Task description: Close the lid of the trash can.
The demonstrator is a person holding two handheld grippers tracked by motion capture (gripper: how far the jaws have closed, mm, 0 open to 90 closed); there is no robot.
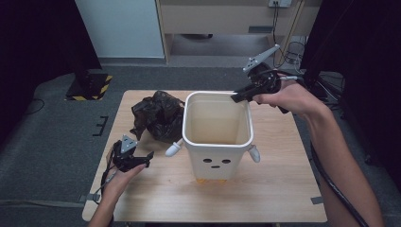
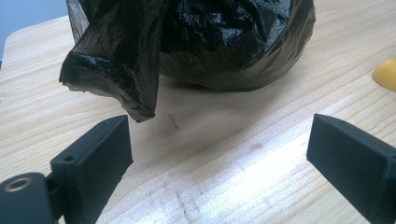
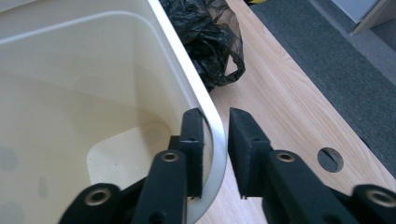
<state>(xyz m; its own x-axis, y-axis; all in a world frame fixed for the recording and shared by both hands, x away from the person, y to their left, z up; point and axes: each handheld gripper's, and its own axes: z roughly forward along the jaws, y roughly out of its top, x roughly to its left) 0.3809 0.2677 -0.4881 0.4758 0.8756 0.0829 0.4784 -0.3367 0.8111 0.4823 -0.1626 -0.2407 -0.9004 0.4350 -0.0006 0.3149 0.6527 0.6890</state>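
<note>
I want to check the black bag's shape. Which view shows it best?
The left gripper view: the black bag is close, creases clear. The high view shows it whole but small beside the bin; the right gripper view shows only part.

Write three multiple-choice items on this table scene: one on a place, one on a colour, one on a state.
1. Where does the black bag lie?
A. inside the bin
B. on the table beside the bin
C. on the floor

2. What colour is the bin?
A. white
B. blue
C. red

3. How does the left claw stand?
A. shut on the bag
B. shut on the bin's rim
C. open, holding nothing

Answers:
1 B: the bag rests on the wood next to the bin's wall.
2 A: its walls and rim are white.
3 C: its jaws stand wide apart over bare wood, short of the bag.
</note>
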